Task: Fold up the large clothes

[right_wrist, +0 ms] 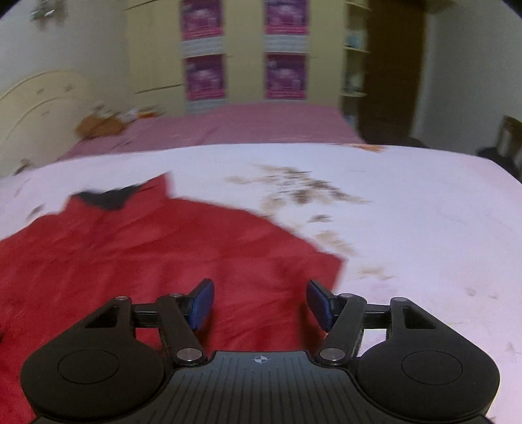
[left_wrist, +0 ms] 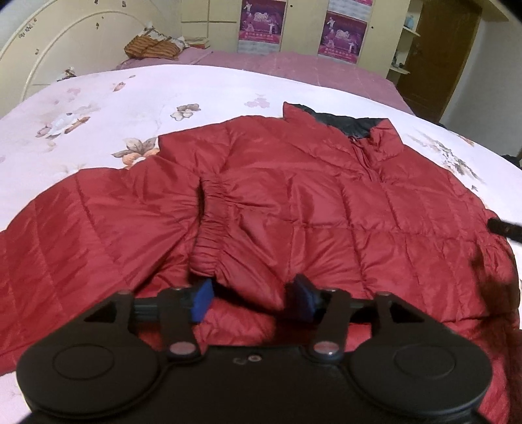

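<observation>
Behind everything stands a bedroom: cream cupboards with pink posters on their doors, a brown door to the right, and a wide bed whose flowered white bedspread fills the foreground.

Left claw points down at the near hem of a red quilted jacket. Its blue pads stand about halfway apart, with a puffed fold of red fabric rising between them; the right pad seems to brush that fold, but no pinch shows, and the cloth lies slack. Just beyond the pads a sleeve cuff with a gathered elastic band lies folded across the jacket's front. Farther out, the zipper runs up to the collar, whose dark lining faces up. A dark blurred shape enters at the right edge, over the jacket's far side.

Right claw hovers above the jacket's right part, its pads also roughly half spread, with nothing gripped between them. This view is blurred. Beyond the claw, red fabric reaches left to the collar, and bare bedspread lies to the right.

Farther back, a pink sheet covers the bed's far side, a brown striped bundle sits near the cream headboard.
</observation>
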`<state>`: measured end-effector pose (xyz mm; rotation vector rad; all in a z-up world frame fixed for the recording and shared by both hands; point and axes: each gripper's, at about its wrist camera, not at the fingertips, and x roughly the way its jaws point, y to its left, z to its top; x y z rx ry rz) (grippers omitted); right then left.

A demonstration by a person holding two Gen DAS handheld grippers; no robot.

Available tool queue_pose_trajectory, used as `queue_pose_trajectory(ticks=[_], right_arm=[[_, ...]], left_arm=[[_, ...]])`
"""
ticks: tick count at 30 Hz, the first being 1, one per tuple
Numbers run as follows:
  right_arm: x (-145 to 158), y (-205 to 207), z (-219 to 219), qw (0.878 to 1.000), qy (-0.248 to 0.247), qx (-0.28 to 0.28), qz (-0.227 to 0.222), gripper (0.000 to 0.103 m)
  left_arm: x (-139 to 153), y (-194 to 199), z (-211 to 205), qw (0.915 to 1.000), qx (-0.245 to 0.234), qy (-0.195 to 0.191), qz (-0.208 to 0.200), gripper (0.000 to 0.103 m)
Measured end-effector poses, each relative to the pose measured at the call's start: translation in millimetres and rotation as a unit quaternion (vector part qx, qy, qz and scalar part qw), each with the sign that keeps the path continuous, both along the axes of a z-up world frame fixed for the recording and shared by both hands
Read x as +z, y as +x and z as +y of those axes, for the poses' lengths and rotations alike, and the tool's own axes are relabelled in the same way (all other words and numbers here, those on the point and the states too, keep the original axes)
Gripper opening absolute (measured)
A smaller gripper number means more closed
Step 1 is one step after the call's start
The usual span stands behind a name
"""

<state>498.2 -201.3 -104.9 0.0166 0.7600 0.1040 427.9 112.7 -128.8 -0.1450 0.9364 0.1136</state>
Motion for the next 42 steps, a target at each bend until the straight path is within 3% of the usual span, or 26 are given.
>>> queue_pose_trajectory(ticks=[2,11,13,16,22,29,33,42], right_arm=[[-4.7,-6.2,16.8,1.000,-0.005,0.027,0.005,0.062],[-36.9,-8.0,54.7,0.995,-0.044,0.074,0.050,0.062],[-41.8,-2.9,52.0,0.995,-0.046,0.065,0.059,0.074],[-33.0,-4.0,53.6,0.995,-0.042,0.062,0.059,0.074],[-19.5,-18.2,87.0,0.993,-0.027,0.108,0.036,0.074],[-41.3,-8.4,109.2,0.991,-0.040,0.114,0.060,0.075],[-27.5,-6.7,111.3,0.992,-0.022,0.112,0.047,0.074],[-11.5,-15.7,170.5,0.983,0.005,0.180,0.029,0.074]], left_arm=[[3.9,-3.4,-0.6,1.0000,0.001,0.003,-0.006,0.063],[18.0,-18.4,10.8,0.9997,0.016,0.001,-0.017,0.064],[20.4,-22.2,15.2,0.9996,0.020,0.000,-0.018,0.064],[24.1,-28.7,23.6,0.9993,0.029,0.000,-0.021,0.066],[25.6,-40.2,43.2,0.9985,0.050,-0.003,-0.022,0.066],[25.1,-52.6,62.3,0.9975,0.069,-0.007,-0.018,0.066],[25.2,-62.8,76.9,0.9963,0.083,-0.014,-0.014,0.067],[22.6,-98.2,134.7,0.9851,0.169,-0.031,0.002,0.067]])
